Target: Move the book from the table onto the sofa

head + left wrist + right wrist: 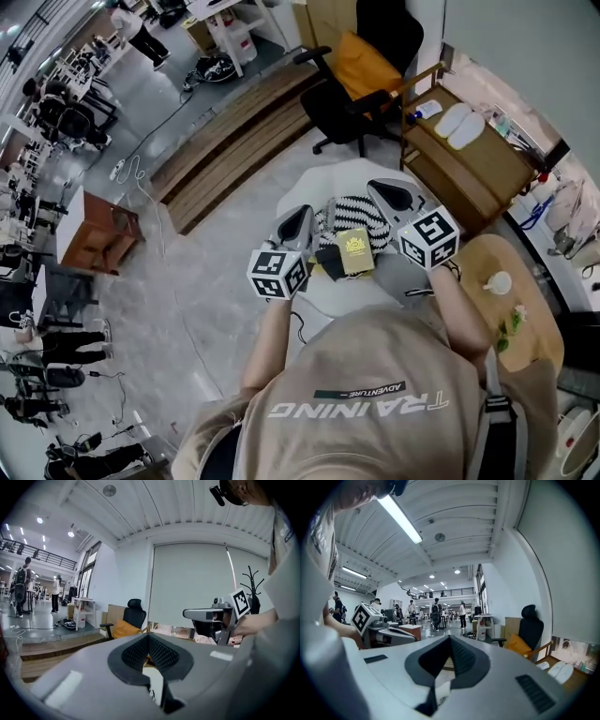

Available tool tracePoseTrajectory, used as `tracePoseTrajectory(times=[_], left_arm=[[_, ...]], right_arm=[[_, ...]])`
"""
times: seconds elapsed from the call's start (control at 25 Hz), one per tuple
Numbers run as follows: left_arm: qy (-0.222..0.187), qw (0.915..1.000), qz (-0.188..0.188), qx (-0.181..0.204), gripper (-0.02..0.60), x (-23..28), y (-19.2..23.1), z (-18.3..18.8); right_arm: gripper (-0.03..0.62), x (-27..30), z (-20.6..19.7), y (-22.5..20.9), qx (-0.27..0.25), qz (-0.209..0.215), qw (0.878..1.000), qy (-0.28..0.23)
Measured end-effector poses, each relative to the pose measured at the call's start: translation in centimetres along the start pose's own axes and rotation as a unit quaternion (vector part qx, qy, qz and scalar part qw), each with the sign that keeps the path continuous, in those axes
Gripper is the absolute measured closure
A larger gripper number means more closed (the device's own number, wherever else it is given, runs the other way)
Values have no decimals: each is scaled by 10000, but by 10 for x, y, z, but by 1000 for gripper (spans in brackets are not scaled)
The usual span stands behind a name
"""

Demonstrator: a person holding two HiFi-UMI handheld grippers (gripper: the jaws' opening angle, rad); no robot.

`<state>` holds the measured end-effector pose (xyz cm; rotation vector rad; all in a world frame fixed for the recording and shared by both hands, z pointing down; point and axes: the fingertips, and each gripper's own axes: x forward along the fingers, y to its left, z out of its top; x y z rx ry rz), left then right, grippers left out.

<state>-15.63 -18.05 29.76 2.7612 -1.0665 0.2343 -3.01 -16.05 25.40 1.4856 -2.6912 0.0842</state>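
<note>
Flanking the book (355, 250) with the left gripper (301, 216) and right gripper (380, 190) both shut and empty, we see it beside a striped cushion (352, 217) on a white seat (314, 186): either it already lies on the sofa, we judge, or this is the table.

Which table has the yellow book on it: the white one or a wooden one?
The white round table at the centre of the head view: the yellow book lies on it. The oval wooden table carries no book.
</note>
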Motion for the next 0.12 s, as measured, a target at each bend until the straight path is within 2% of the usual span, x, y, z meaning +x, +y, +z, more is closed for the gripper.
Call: tracePoseTrajectory(times=[0.12], left_arm=[[-68,10000,-15,-18,575,4,5,9]], right_arm=[[588,5,8,-4,-126,-1,9999,32]])
